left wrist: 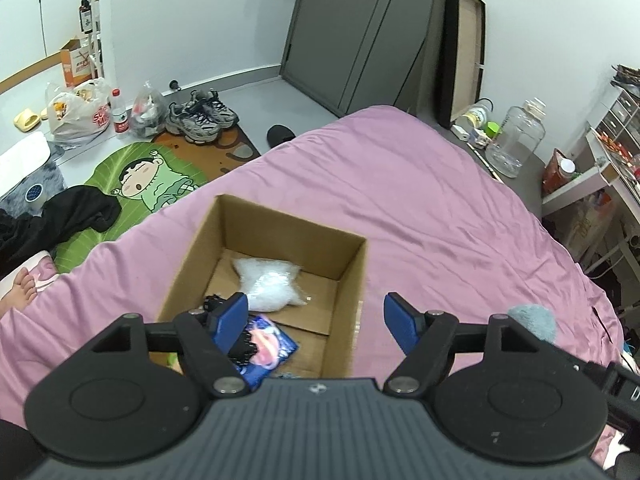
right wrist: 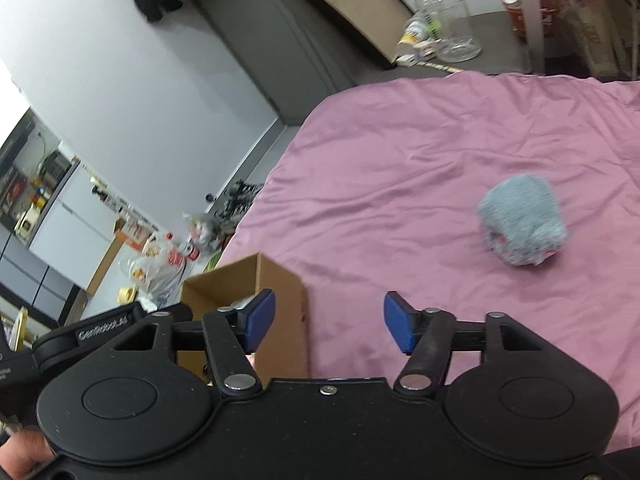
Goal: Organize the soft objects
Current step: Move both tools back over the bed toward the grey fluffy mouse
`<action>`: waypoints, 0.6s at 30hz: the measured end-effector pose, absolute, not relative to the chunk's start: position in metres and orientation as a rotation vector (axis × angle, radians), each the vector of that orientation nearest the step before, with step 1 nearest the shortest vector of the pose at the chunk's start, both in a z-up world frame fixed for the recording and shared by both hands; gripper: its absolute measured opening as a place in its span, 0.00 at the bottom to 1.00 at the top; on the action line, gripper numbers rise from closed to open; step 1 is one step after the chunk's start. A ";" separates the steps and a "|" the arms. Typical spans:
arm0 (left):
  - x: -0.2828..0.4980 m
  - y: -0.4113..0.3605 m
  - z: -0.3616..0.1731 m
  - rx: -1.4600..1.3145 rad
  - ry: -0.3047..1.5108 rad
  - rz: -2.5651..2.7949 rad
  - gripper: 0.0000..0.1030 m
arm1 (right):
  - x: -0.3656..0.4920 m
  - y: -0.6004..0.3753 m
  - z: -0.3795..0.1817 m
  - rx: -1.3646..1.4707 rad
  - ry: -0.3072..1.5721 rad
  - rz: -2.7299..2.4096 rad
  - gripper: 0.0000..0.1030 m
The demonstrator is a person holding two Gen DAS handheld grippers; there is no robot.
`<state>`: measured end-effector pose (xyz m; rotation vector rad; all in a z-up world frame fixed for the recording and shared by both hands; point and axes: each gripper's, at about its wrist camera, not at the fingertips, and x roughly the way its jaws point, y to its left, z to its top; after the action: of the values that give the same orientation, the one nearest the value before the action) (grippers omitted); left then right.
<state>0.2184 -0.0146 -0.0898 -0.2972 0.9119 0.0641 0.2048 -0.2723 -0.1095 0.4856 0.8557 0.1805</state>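
Note:
An open cardboard box (left wrist: pixel 348 280) sits on the pink bedspread (left wrist: pixel 420 200). Inside lie a white fluffy bag (left wrist: pixel 268 284), a blue and pink packet (left wrist: pixel 268 344) and something black (left wrist: pixel 244 350). My left gripper (left wrist: pixel 316 324) is open and empty, above the box's near right corner. A grey-blue fuzzy soft object (right wrist: pixel 520 224) lies on the bedspread (right wrist: pixel 400 180) to the right; its edge also shows in the left wrist view (left wrist: pixel 534 320). My right gripper (right wrist: pixel 329 320) is open and empty, between the box (right wrist: pixel 276 300) and the fuzzy object, well short of it.
The bed edge runs along the left, with a cartoon floor mat (left wrist: pixel 152 184), shoes (left wrist: pixel 204 114), plastic bags (left wrist: pixel 76 112) and a black garment (left wrist: pixel 68 220) on the floor. A clear jar (left wrist: pixel 516 136) stands on a dark ledge beyond the bed. A shelf unit (left wrist: pixel 600 168) stands at the right.

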 end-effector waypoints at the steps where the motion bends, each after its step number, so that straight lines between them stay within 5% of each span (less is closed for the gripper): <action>1: 0.219 -0.018 -0.090 -0.290 0.914 0.061 0.71 | 0.204 -0.277 -0.109 0.490 0.848 0.173 0.62; 18: 0.231 -0.094 -0.093 -0.216 0.910 0.012 0.71 | 0.210 -0.353 -0.120 0.646 0.786 0.115 0.64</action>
<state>0.2311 -0.0936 -0.0928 -0.2164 0.9102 0.0120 0.2099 -0.3525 -0.1201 0.6464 0.7859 0.1152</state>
